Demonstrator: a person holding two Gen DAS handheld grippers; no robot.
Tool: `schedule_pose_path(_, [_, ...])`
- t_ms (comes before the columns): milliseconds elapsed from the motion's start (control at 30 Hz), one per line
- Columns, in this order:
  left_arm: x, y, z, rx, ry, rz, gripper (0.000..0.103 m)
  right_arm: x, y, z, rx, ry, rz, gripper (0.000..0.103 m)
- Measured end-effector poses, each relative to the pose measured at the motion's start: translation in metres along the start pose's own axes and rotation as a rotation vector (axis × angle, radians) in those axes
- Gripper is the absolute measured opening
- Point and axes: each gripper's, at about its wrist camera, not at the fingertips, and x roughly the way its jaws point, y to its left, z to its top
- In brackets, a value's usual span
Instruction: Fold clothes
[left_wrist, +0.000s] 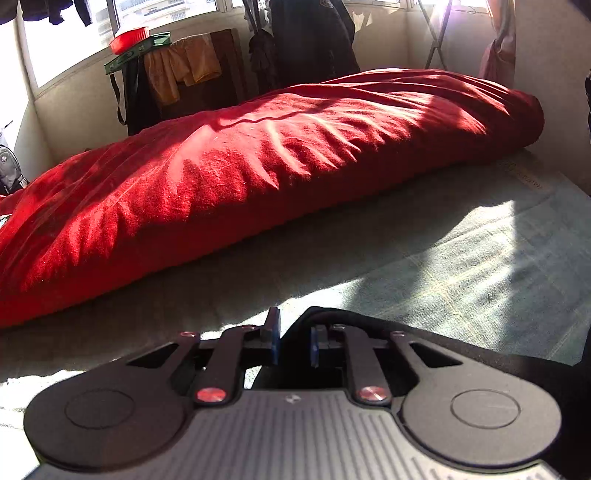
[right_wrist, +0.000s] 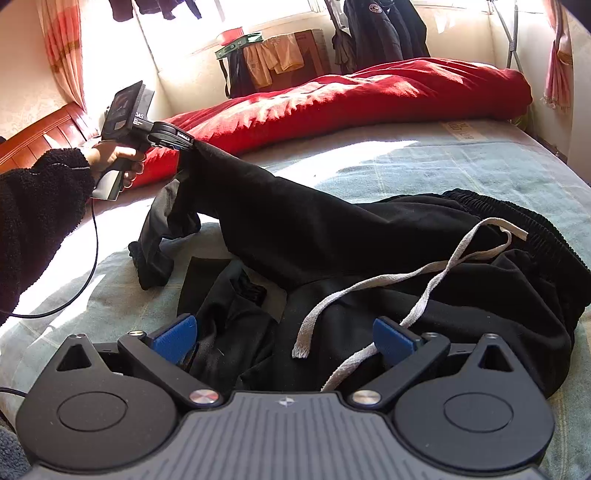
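A pair of black trousers (right_wrist: 332, 240) lies crumpled on the bed, with its elastic waistband (right_wrist: 517, 214) at the right and a white drawstring (right_wrist: 369, 291) trailing across it. My left gripper (right_wrist: 183, 143) is shut on the end of one trouser leg and holds it up off the bed. In the left wrist view that gripper (left_wrist: 294, 341) shows its blue pads nearly together, with black cloth (left_wrist: 332, 321) caught at them. My right gripper (right_wrist: 284, 338) is open low over the bunched cloth, and the drawstring runs past its right finger.
A rolled red quilt (right_wrist: 369, 96) lies along the far side of the pale green sheet (right_wrist: 461, 170). A wooden headboard (right_wrist: 44, 129) stands at the left. Clothes hang on a rack (right_wrist: 280, 55) by the window. A black sleeve (right_wrist: 37, 206) and a cable (right_wrist: 92, 258) come in from the left.
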Motion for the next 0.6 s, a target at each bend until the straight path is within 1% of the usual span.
schedule_pose_path(67, [0.010,-0.003,-0.013,0.006,0.045,-0.024,0.018,0.002,0.001,0.001,-0.003,0.001,0.007,0.103])
schedule_pose_path(133, [0.011,-0.003,-0.028,0.017,0.066,-0.034,0.022,0.003,0.001,0.002,-0.004,0.003,0.014,0.103])
schedule_pose_path(200, [0.006,-0.001,-0.042,0.018,0.074,-0.043,0.031,0.005,0.001,0.004,-0.006,0.005,0.021,0.103])
schedule_pose_path(233, [-0.001,0.002,-0.049,0.009,0.073,-0.049,0.033,0.007,0.002,0.005,-0.008,0.006,0.026,0.103])
schedule_pose_path(267, [-0.007,0.005,-0.054,0.001,0.068,-0.055,0.038,0.008,0.002,0.006,-0.010,0.008,0.031,0.103])
schedule_pose_path(333, [-0.029,0.013,-0.070,-0.020,0.047,-0.076,0.045,0.010,0.004,0.008,-0.017,0.007,0.045,0.103])
schedule_pose_path(367, [-0.040,0.016,-0.077,-0.032,0.038,-0.084,0.051,0.011,0.005,0.008,-0.020,0.007,0.052,0.103])
schedule_pose_path(467, [-0.075,0.030,-0.105,-0.120,0.018,-0.112,0.059,0.016,0.007,0.011,-0.027,0.004,0.072,0.103])
schedule_pose_path(500, [-0.079,0.033,-0.115,-0.176,0.019,-0.132,0.066,0.017,0.008,0.012,-0.026,0.002,0.079,0.103])
schedule_pose_path(567, [-0.087,0.038,-0.134,-0.288,0.020,-0.172,0.072,0.021,0.009,0.013,-0.022,0.000,0.096,0.103])
schedule_pose_path(600, [-0.091,0.041,-0.144,-0.344,0.021,-0.192,0.072,0.023,0.010,0.014,-0.019,0.000,0.105,0.103])
